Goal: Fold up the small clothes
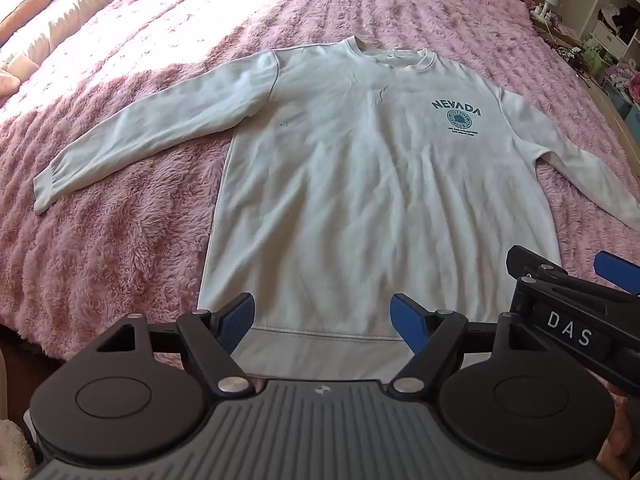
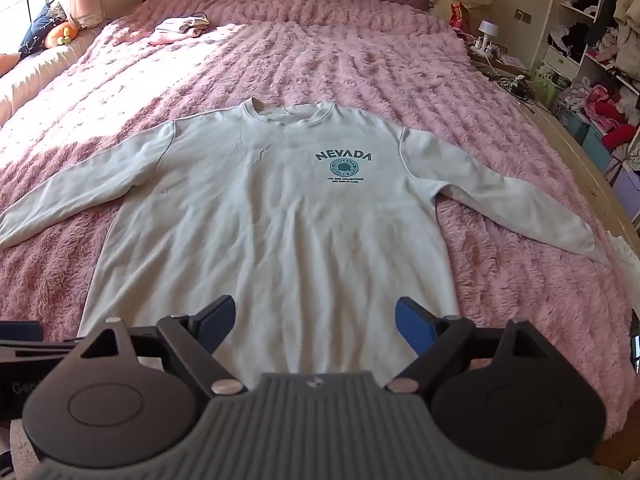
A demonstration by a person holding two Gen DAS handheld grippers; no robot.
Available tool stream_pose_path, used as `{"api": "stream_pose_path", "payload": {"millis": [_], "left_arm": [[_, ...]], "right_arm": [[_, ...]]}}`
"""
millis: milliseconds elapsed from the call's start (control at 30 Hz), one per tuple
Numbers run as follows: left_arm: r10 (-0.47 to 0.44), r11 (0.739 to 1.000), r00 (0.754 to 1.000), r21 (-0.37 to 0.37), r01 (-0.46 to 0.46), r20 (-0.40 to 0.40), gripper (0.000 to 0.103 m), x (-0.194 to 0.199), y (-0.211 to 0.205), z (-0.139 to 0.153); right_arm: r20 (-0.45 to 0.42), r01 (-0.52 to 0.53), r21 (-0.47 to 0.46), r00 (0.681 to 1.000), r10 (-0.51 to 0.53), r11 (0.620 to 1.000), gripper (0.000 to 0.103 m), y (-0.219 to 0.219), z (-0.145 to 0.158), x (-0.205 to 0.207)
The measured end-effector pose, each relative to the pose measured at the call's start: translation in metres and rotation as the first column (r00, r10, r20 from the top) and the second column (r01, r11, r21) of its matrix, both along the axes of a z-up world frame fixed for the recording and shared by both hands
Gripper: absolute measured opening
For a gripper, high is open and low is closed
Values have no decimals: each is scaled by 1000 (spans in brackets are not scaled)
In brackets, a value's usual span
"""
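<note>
So your sweatshirt [image 1: 360, 184] is lying flat, front up, mid-frame on the pink blanket [image 1: 120, 260]. Your left gripper [image 1: 324, 322] and right gripper [image 2: 316, 326] both hang wide open over its hem, holding nothing.

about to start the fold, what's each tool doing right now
Left tool: open, holding nothing, over the sweatshirt hem.
Right tool: open, holding nothing, over the sweatshirt's lower part.
</note>
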State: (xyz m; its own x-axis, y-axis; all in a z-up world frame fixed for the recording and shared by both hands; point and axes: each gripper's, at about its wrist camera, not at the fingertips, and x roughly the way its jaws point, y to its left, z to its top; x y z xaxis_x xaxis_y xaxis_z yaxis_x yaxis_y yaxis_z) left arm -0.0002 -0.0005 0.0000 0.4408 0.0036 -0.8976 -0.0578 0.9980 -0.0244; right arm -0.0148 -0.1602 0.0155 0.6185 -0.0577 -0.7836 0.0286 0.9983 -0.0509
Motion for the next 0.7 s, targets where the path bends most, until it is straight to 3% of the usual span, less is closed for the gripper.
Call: {"api": "stream_pose_path", "payload": {"millis": [700], "left_arm": [[11, 1000, 1000, -24, -12, -24, 90, 3, 3, -1]], "right_arm": [[-2, 2, -2, 1000, -2, 1000, 83, -5, 1, 1]]}}
